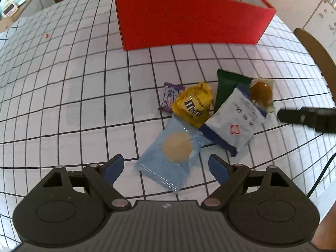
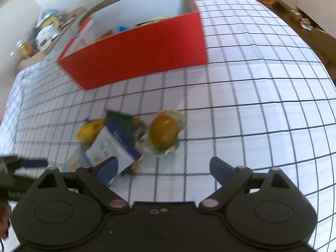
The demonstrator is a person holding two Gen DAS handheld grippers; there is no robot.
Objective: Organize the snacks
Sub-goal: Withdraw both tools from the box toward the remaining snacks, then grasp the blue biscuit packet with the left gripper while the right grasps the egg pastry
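A loose heap of snacks lies on the gridded desk (image 1: 63,96) in front of the red box (image 1: 189,21): a pale blue cookie packet (image 1: 170,157) nearest, a yellow candy bag (image 1: 193,105) overlapping a purple wrapper (image 1: 170,96), a white-and-blue pouch (image 1: 235,119) over a green packet (image 1: 226,84), and a brown round sweet (image 2: 164,132) at the heap's far side. The left claw (image 1: 166,168) is spread wide above the cookie packet, gripping nothing. The right claw (image 2: 163,168), also wide and empty, hangs near the brown sweet. More snacks show inside the box.

red box (image 1: 189,21) contents mostly hidden behind its wall, green packet (image 1: 225,84) half covered, right-wrist view motion-blurred
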